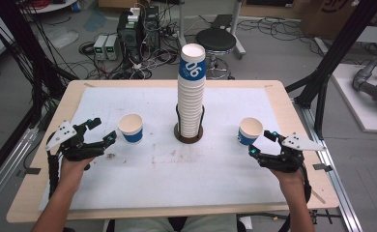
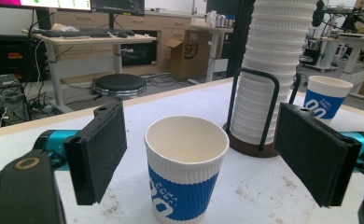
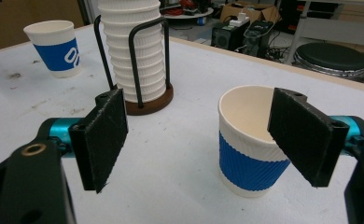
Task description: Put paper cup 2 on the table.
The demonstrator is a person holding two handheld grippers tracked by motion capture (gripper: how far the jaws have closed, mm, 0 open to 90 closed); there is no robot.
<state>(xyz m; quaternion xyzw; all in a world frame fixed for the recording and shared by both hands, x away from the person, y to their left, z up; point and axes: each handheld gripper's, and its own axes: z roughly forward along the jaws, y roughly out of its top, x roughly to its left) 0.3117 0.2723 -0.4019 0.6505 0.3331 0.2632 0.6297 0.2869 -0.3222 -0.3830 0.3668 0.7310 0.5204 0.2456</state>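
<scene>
A tall stack of white and blue paper cups (image 1: 191,92) stands in a black wire holder on a round brown base at the table's middle. To its left a single blue-banded cup (image 1: 131,127) stands upright, just ahead of my open left gripper (image 1: 104,129). In the left gripper view this cup (image 2: 187,172) sits centred beyond the wide-apart pads (image 2: 101,149), untouched. To the right, a second cup (image 1: 250,130) stands just ahead of my open right gripper (image 1: 260,143). In the right gripper view that cup (image 3: 252,149) is partly behind the right pad (image 3: 304,135); contact is not visible.
A white mat (image 1: 177,169) covers the wooden table (image 1: 283,96), stained near the centre. Black frame posts (image 1: 331,63) flank the table. Beyond the far edge are a black stool (image 1: 215,41) and electronics with cables (image 1: 133,29) on the floor.
</scene>
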